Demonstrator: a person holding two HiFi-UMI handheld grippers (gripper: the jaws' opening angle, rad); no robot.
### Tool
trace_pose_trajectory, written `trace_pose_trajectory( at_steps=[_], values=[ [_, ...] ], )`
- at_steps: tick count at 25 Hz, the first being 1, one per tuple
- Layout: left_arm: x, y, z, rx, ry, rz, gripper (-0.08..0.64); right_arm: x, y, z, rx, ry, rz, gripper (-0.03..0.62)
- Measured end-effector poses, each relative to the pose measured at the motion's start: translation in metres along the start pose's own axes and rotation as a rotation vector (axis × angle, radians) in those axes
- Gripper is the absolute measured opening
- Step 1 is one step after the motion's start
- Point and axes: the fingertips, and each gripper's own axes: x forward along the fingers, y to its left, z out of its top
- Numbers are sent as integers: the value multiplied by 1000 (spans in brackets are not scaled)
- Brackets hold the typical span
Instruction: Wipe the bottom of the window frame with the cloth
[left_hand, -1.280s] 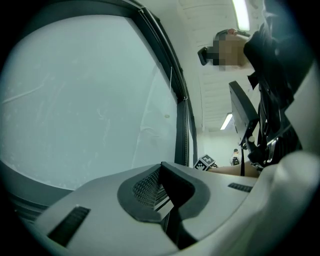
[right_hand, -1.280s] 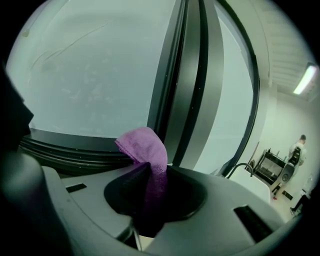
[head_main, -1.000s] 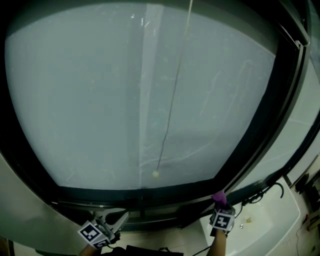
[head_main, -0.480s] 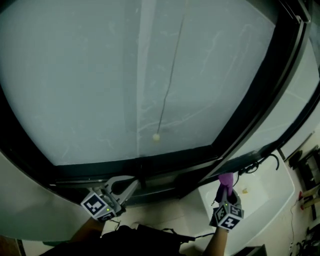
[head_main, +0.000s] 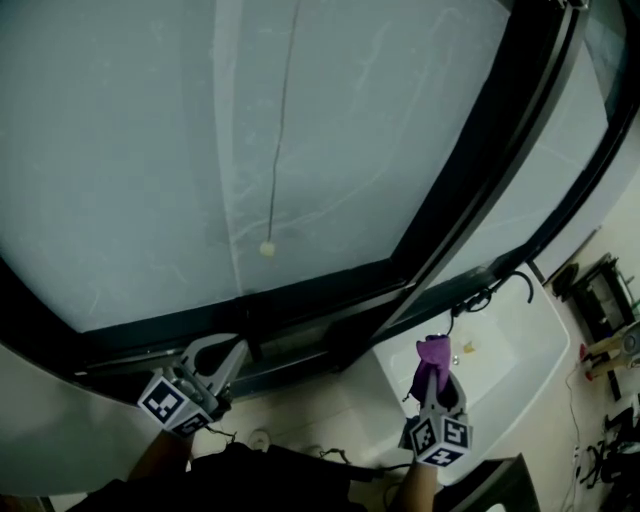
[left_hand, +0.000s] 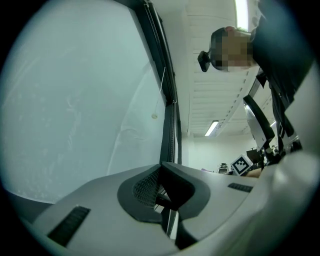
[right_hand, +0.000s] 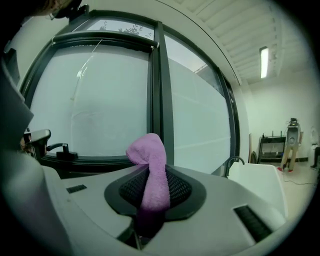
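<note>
A dark window frame's bottom rail (head_main: 300, 300) runs under the pale glass. A purple cloth (head_main: 433, 357) sticks up from my right gripper (head_main: 434, 378), which is shut on it and hangs below the rail, over the sink's left edge, apart from the frame. In the right gripper view the cloth (right_hand: 151, 165) stands pinched between the pads of the right gripper (right_hand: 150, 186), with the rail (right_hand: 92, 161) ahead on the left. My left gripper (head_main: 238, 348) is shut and empty, its tips close under the rail. In the left gripper view the left gripper (left_hand: 162, 169) points along the frame.
A white sink (head_main: 515, 345) with a dark curved faucet (head_main: 505, 280) stands below the window's right part. A blind cord ending in a small bead (head_main: 266, 248) hangs before the glass. A dark vertical mullion (right_hand: 160, 95) splits the window. Shelving with gear (head_main: 600, 300) stands far right.
The head view has swung, so the window sits higher and further left. The right gripper with the cloth has drawn back from the rail towards the sink. The left gripper stays by the rail.
</note>
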Motion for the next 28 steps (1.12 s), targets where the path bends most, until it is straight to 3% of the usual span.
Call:
trace_pose_trajectory(
  at_steps=[11, 28],
  values=[
    [20, -25, 3, 12, -32, 62, -5, 4, -18, 8, 46, -25, 93, 80],
    [21, -25, -5, 33, -12, 113, -5, 14, -21, -3, 80, -1, 155, 80]
  ],
)
